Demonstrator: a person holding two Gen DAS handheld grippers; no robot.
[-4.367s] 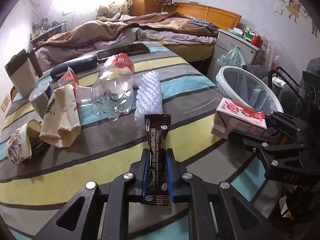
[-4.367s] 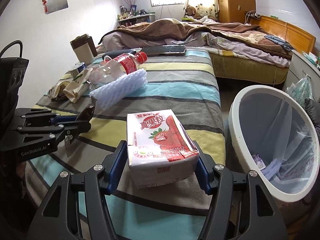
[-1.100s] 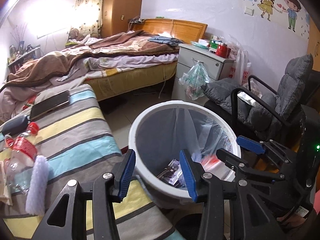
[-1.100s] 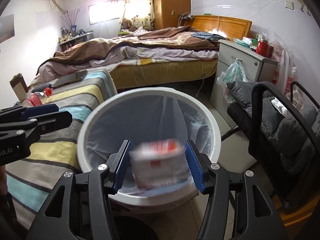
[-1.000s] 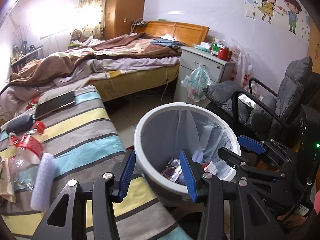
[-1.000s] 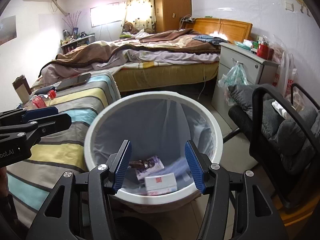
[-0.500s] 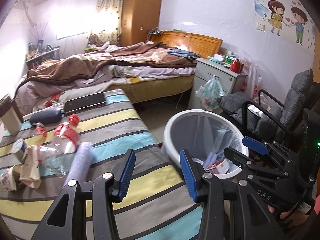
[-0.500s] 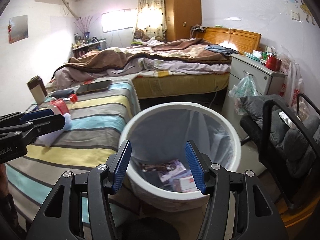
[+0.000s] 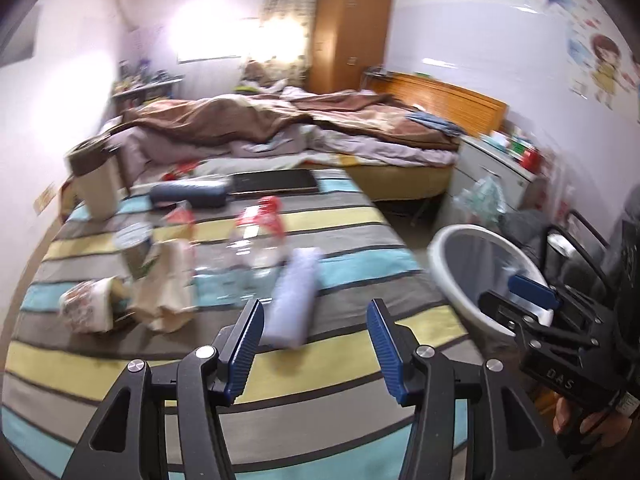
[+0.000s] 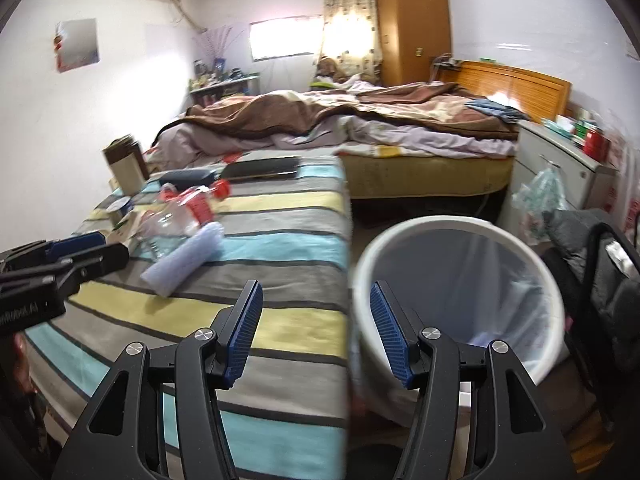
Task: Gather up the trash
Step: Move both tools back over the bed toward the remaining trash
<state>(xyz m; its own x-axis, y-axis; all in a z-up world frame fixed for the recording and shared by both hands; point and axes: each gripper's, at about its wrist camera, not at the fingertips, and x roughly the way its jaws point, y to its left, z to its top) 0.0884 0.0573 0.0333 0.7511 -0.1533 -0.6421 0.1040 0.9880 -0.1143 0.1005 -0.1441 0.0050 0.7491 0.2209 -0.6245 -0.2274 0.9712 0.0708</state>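
Blue-padded left gripper (image 9: 316,344) and right gripper (image 10: 316,334): jaws spread, empty, left just widened. Swung from white lined trash bin (image 10: 452,228), right of frame, carton and sachet dropped in. Beyond, mid-frame on striped bedspread (image 9: 344,240): white foam sleeve (image 9: 294,304), clear plastic bottle (image 9: 256,248).

Two fisheye wrist cameras look forward and downward along their own gripper fingers, from close above the near end of a striped bed (image 9: 340,224). The left view faces the litter on the bed, with the bin (image 9: 452,280) at its right edge; the right view faces further right, bin (image 10: 400,240) close ahead. Both share bed, bin, a foam roll (image 9: 294,296) and the far wardrobe (image 10: 412,20).
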